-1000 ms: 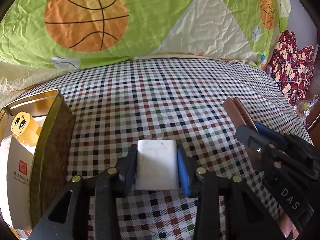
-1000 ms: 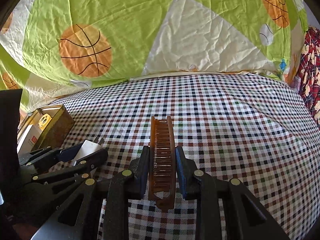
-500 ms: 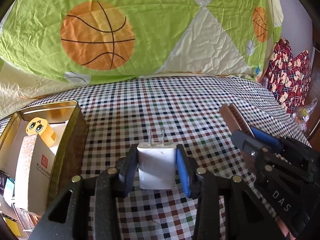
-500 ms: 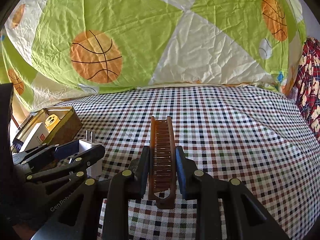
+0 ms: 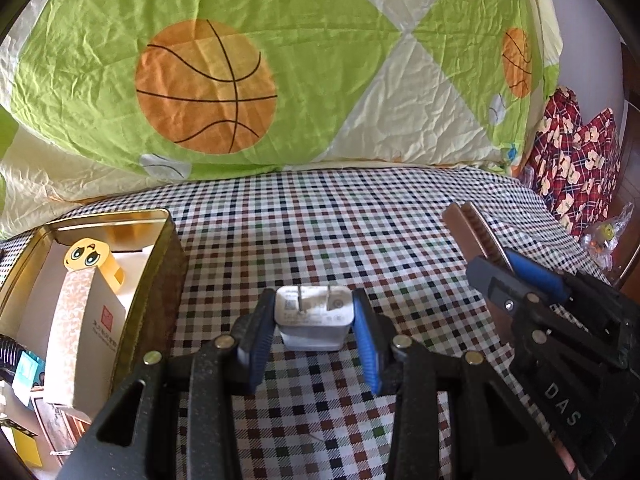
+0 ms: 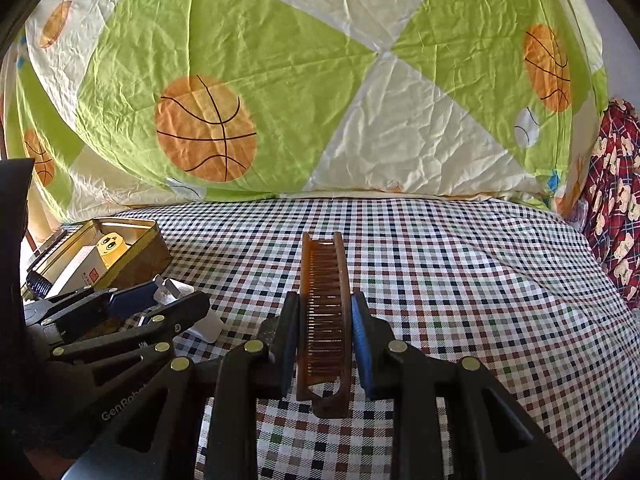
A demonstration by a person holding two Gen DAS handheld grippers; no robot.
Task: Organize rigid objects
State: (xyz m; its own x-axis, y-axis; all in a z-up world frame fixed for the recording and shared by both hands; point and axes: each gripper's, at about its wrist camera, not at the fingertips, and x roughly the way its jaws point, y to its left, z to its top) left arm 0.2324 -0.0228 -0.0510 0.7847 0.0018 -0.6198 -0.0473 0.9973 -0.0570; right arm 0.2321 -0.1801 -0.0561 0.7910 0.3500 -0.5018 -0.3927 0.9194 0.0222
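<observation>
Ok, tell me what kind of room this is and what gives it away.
Most likely a bedroom, with the work done on a bed. A checked sheet covers a soft, rounded surface, a rumpled green quilt with basketball prints is heaped behind it, and a red patterned pillow sits at the far right.

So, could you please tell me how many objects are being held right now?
2: a white charger plug in the left tool, and a brown folding comb in the right tool.
</observation>
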